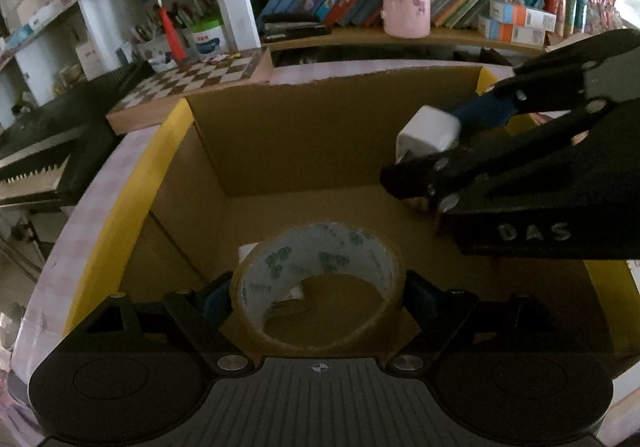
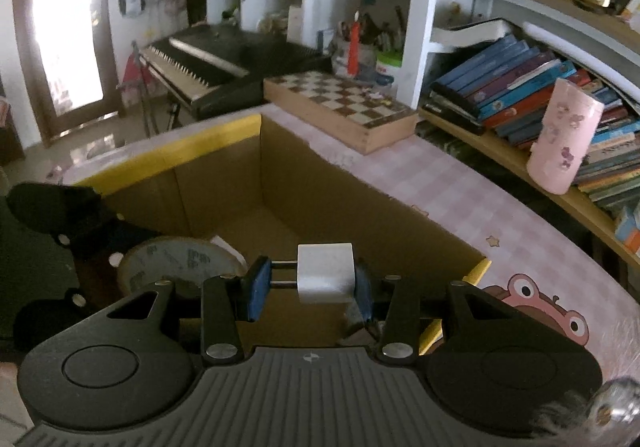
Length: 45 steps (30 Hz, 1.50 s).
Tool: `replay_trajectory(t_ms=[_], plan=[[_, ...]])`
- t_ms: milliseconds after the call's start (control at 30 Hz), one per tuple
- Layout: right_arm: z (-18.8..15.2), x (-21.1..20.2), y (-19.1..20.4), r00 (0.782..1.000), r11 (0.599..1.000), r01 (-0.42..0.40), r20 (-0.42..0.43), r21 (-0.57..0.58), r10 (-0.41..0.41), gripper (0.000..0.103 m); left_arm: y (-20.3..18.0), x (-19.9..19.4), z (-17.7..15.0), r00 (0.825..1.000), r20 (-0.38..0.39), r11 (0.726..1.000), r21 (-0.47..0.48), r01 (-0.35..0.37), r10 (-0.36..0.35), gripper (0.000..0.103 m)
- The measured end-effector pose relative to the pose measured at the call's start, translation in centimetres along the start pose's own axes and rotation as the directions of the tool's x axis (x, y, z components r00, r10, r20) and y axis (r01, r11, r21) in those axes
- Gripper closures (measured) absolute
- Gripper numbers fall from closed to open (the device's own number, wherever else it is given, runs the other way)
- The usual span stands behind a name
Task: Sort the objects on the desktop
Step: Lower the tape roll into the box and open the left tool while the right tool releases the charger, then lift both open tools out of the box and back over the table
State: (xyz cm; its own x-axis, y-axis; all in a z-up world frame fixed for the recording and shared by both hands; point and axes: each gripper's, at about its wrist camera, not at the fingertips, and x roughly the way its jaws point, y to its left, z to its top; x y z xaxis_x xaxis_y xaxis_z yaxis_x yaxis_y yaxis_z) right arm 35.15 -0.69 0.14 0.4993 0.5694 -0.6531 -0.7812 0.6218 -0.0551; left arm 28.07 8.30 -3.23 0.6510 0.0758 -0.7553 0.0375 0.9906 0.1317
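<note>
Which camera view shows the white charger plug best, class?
The right wrist view: the white charger plug sits centred between the right gripper's pads, prongs visible, above the cardboard box. The left wrist view shows it off to the side, partly hidden by that gripper's black fingers.

A roll of clear brownish tape [image 1: 316, 287], printed white inner core showing, stood on edge between the left gripper's [image 1: 316, 299] blue pads, over the open cardboard box [image 1: 280, 135] with yellow rim flaps. A small white plug-in charger cube [image 2: 326, 273], prongs pointing sideways, was pinched in the right gripper [image 2: 308, 289] above the same box.
</note>
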Motion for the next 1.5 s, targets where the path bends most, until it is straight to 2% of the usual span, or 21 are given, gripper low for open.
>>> replay_trajectory(t_ms=[33,100,233,533,567,733,1100,1167,1500], plan=[[0.0,0.3,0.0,1.000,1.000,-0.002,-0.011,-0.010,0.002,0.063,0.0,0.0,0.0,1.000,0.000,1.000,0.002,0.001,-0.001,0.011],[-0.1,0.8,0.0,0.999,1.000,-0.011,-0.035,-0.025,0.010,0.063,0.0,0.0,0.1,1.000,-0.008,1.000,0.007,-0.007,0.007,0.007],[0.0,1.9,0.0,0.996,0.998,-0.037,-0.081,-0.049,0.033,0.063,-0.5,0.0,0.2,0.999,-0.009,0.998,0.032,-0.048,0.048,0.007],[0.4,2.8,-0.1,0.989,0.995,-0.062,-0.139,-0.081,0.051,0.063,-1.0,-2.1,0.3,0.994,0.082,0.996,0.048,-0.070,0.066,0.007],[0.4,2.8,-0.2,0.990,0.995,-0.056,-0.135,-0.078,0.045,0.058,-1.0,-2.3,0.3,0.994,0.088,0.996,0.046,-0.071,0.067,0.007],[0.3,2.0,-0.1,0.994,0.996,-0.049,-0.102,-0.074,0.041,0.054,-1.0,-3.0,0.0,0.992,0.105,0.997,0.028,-0.077,0.074,0.007],[0.2,-2.0,0.7,1.000,1.000,0.015,0.021,-0.014,-0.015,0.051,-0.2,-6.2,-0.8,0.980,0.184,0.997,-0.006,-0.079,0.079,0.007],[0.1,-3.1,0.8,0.998,0.999,0.034,0.046,0.015,-0.034,0.048,-0.1,-7.0,-1.0,0.976,0.202,0.997,-0.012,-0.077,0.078,0.007],[-0.5,-8.4,2.5,0.975,0.986,0.133,0.166,0.105,-0.149,0.047,0.9,-11.4,-2.8,0.955,0.288,0.997,-0.062,-0.053,0.069,0.007]])
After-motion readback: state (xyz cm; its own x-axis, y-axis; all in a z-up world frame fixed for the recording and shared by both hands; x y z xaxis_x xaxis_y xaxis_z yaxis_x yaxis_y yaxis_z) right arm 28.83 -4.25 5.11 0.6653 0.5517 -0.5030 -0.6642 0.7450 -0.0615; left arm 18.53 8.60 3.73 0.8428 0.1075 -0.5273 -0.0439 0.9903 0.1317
